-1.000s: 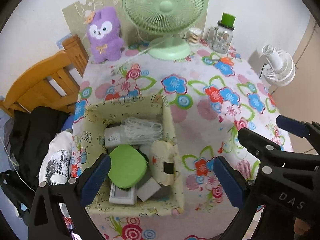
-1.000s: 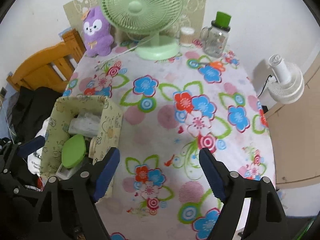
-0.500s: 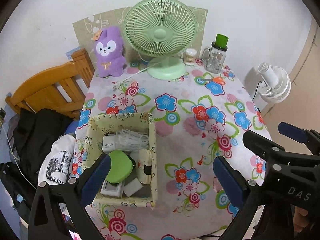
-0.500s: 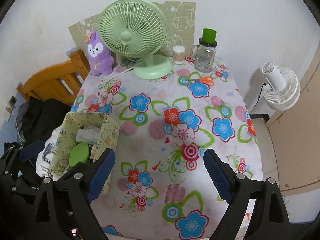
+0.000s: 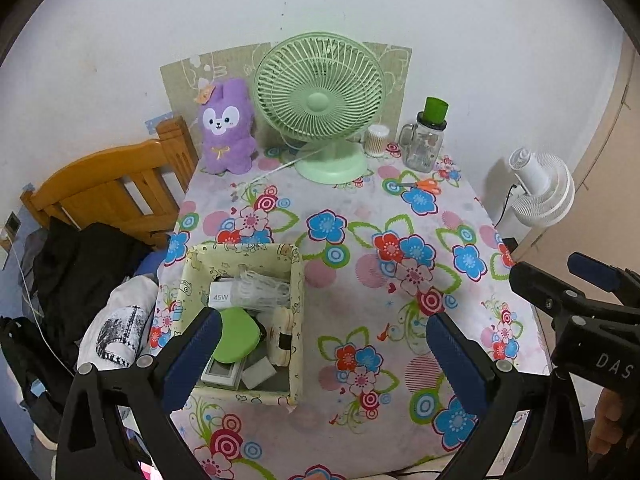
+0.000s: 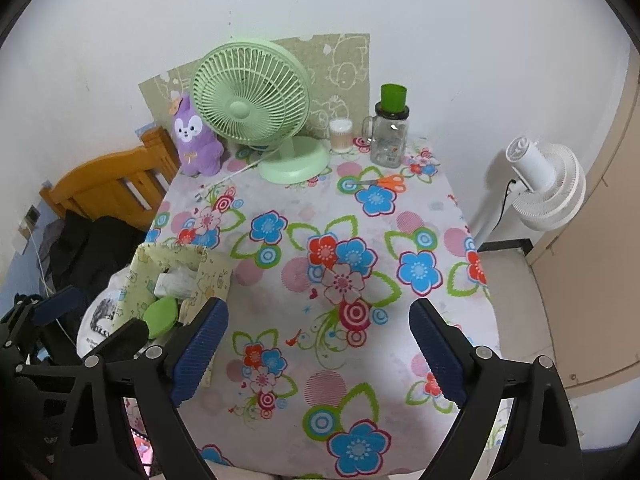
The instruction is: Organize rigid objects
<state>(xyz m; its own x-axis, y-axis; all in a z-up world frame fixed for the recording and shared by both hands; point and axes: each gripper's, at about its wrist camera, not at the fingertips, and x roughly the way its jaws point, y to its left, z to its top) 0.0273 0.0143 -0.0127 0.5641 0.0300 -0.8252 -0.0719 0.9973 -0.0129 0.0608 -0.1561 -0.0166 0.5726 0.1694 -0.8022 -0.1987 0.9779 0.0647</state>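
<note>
My worktop's cloth [image 5: 360, 240] is matt, printed with flowers. Fan [image 5: 320, 100]: smooth, pale green plastic. Rabbit toy [image 5: 228, 128]: fuzzy plush. Jar [image 5: 424, 148]: clear glass, glossy. Box [image 5: 298, 300]: printed fabric. Chair [image 5: 108, 188]: varnished wood.

Box [image 5: 297, 280] left, fan [image 5: 320, 104] behind

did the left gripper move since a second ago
Yes. The left gripper has pulled up and back: the storage box and green fan look smaller and farther in its view, with more wall showing above.
</note>
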